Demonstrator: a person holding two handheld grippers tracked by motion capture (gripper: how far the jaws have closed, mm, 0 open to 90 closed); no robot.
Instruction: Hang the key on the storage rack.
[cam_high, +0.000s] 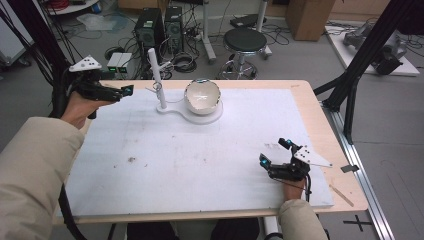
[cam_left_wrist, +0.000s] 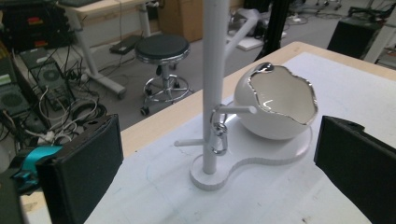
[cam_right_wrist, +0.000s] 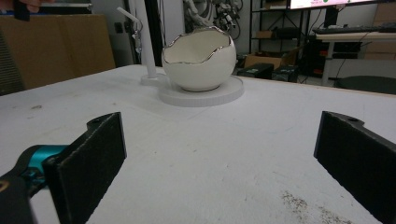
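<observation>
while the left gripper (cam_high: 125, 91) hangs over the table's far left corner, jaws spread wide and empty, the white post stand with side pegs (cam_left_wrist: 211, 93) stands upright, long axis vertical, at the far middle of the white foam board (cam_high: 200, 165). small metal clasp (cam_left_wrist: 218, 138) hangs off one peg. glossy white eggshell-shaped bowl with silver rim (cam_high: 202, 96) sits on the stand's round base, opening tilted toward the near side. right gripper (cam_high: 274, 152) near right, jaws spread, empty

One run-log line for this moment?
left hand-held gripper: open, empty | right hand-held gripper: open, empty | small metal clip: hanging on white pegged stand
</observation>
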